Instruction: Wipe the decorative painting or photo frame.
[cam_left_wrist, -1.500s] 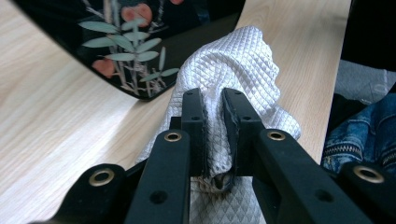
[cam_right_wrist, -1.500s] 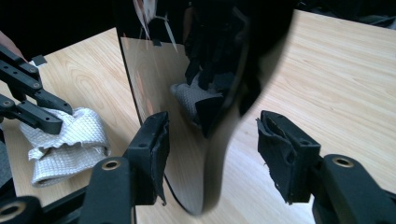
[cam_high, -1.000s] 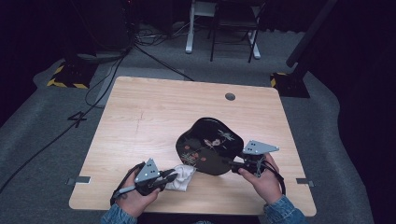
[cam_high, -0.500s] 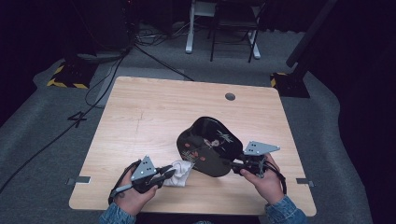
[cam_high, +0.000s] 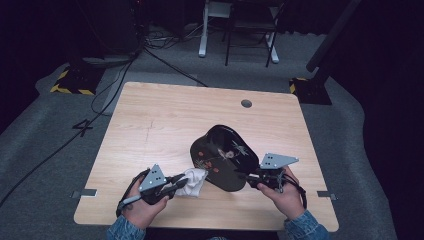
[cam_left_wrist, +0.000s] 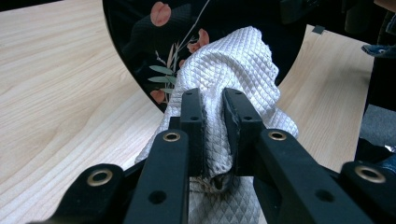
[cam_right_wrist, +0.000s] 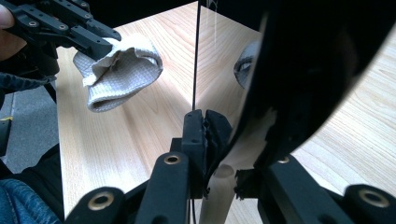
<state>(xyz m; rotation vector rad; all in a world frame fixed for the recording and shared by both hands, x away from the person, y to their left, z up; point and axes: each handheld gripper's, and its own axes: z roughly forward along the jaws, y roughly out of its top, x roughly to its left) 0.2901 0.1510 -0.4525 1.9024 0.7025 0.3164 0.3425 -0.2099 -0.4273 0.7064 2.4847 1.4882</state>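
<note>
You look down and forward from above your side of the light wooden table, while each gripper camera sits low and close behind its own black jaws, both sharing the white waffle-weave cloth and glossy black flower-painted tray.

Both hands sit at the near edge. The left gripper points right, jaws clamped tight. The right gripper points left, its jaws having just been closing, now pinched together.
</note>
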